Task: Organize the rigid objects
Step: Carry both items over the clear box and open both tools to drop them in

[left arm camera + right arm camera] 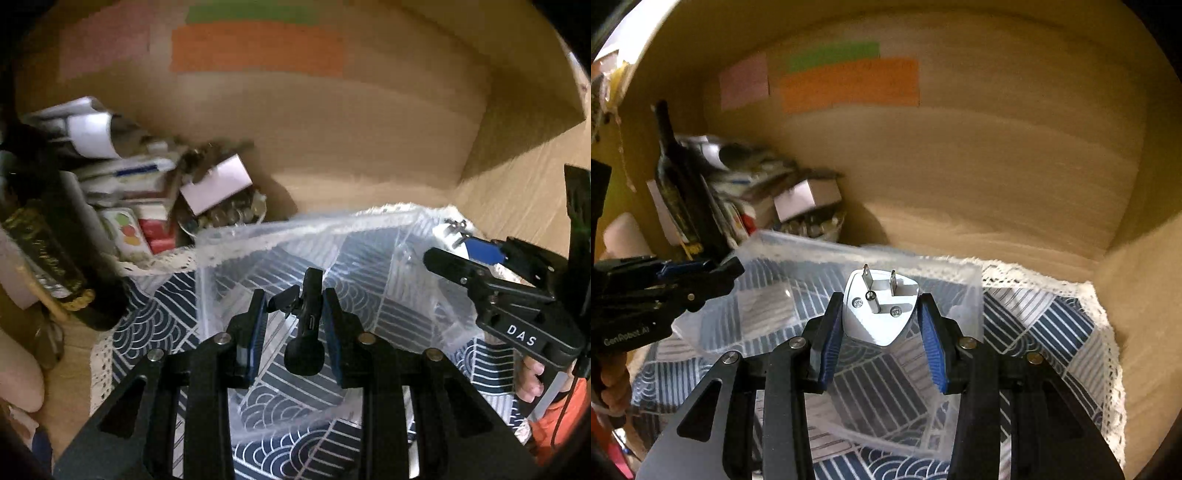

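Left gripper (294, 295) first: in its own wrist view the 2 blue-padded fingers are clamped on a small black clip-on mic (303, 321), foam ball end toward the camera, clip sticking out to the left. It hangs over a clear plastic bin (369, 236) in the middle of the frame, and the bin sits on a navy wave-pattern cloth (147, 325) with a lace edge. Left side of the frame is a blurry heap: a dark bottle (55, 258), a white box (218, 184), some packets and coin-like stuff I can't really make out. Right gripper (461, 254) pokes in from the right edge; only a bit of blue pad and white show at its tip, so what it carries is mostly hidden here. A few fingers of the person and an orange sleeve peek out in the lower right corner.

Right wrist view fills that in: the right gripper (881, 314) is closed on a white plug adapter (881, 306), 2 flat prongs plus 1 pin pointing away from the camera, 2 screws on its face. It's held above the same clear bin (757, 314). Left gripper (701, 273) comes in at the left edge, but the mic is out of sight from this angle. Up top on the wooden back wall (997, 166) are pink, green and orange sticky notes (849, 83); any writing is too smeared to read. The bottle (676, 184) and box pile sit upper left.
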Available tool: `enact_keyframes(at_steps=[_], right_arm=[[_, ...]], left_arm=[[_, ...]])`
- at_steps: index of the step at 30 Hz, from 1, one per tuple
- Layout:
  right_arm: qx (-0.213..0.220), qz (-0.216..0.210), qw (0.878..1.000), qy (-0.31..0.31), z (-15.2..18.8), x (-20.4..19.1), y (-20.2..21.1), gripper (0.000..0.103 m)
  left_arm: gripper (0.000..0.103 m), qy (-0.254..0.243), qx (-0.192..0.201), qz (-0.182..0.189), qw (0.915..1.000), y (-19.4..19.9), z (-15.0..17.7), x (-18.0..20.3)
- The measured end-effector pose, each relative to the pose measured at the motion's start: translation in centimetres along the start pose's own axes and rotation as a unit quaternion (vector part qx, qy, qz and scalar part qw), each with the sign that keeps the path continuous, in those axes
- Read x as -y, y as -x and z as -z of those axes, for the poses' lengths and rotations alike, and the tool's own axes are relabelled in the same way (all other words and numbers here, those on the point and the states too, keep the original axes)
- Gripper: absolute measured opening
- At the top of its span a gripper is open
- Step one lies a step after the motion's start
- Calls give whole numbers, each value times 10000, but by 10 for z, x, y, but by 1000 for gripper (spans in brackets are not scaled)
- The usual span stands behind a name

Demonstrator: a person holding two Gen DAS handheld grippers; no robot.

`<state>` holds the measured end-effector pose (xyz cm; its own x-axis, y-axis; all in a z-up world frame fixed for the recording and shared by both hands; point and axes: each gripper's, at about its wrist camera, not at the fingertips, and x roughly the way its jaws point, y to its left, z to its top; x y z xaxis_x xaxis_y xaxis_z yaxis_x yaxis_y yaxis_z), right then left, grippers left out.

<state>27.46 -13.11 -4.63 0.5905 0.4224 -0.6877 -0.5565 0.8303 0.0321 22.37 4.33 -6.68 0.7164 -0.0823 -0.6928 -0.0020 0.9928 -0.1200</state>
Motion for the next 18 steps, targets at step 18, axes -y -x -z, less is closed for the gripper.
enact_keyframes(at_steps=[18], right_arm=[[-845,-114,9961,217,10,-6,-52,37]], left_arm=[[36,-98,-430,-199,9988,-34,-2,4]])
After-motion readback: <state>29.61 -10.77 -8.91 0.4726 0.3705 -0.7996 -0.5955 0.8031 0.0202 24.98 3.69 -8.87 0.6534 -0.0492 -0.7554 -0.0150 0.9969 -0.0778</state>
